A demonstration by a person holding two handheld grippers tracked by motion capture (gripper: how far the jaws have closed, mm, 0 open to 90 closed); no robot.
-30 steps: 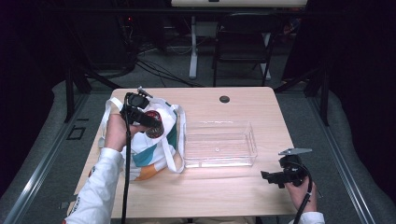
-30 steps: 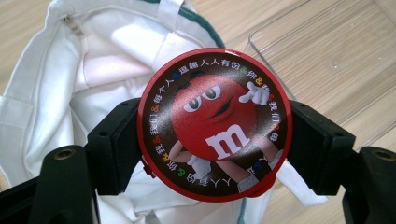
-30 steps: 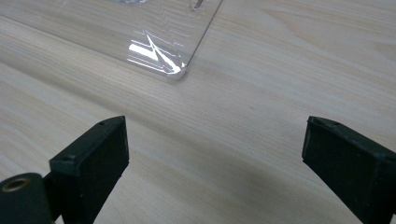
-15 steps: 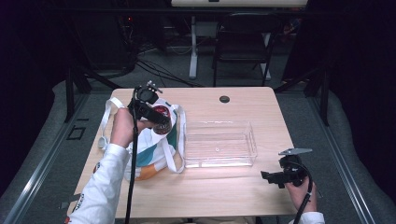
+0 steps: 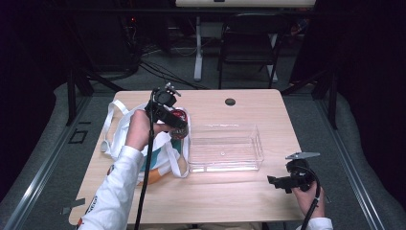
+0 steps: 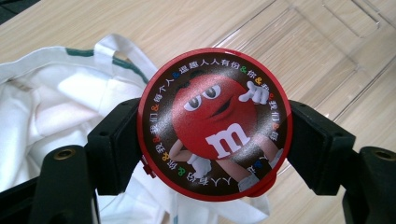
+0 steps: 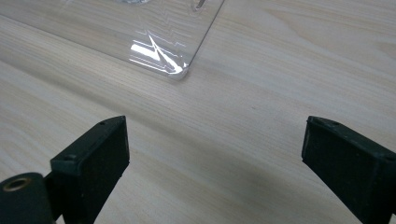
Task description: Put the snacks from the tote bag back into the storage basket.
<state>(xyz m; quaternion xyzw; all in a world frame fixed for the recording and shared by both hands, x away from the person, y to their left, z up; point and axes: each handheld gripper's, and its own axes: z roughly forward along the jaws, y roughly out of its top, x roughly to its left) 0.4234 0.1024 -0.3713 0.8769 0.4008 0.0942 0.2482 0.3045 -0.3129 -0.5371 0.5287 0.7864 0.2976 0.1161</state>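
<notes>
The 2 jaws of the left gripper (image 6: 212, 154) clamp a round red tin (image 6: 215, 123) by opposite points of its rim. The printed lid faces the left gripper's camera; being a disc, it has no long axis across that face. The tin hangs over the edge of a white tote bag (image 5: 122, 139), just beside a clear plastic tray (image 5: 225, 148). The right gripper (image 5: 282, 182) hovers low over the bare wooden table (image 5: 230, 201), jaws spread wide with nothing between them, near the tray's corner.
</notes>
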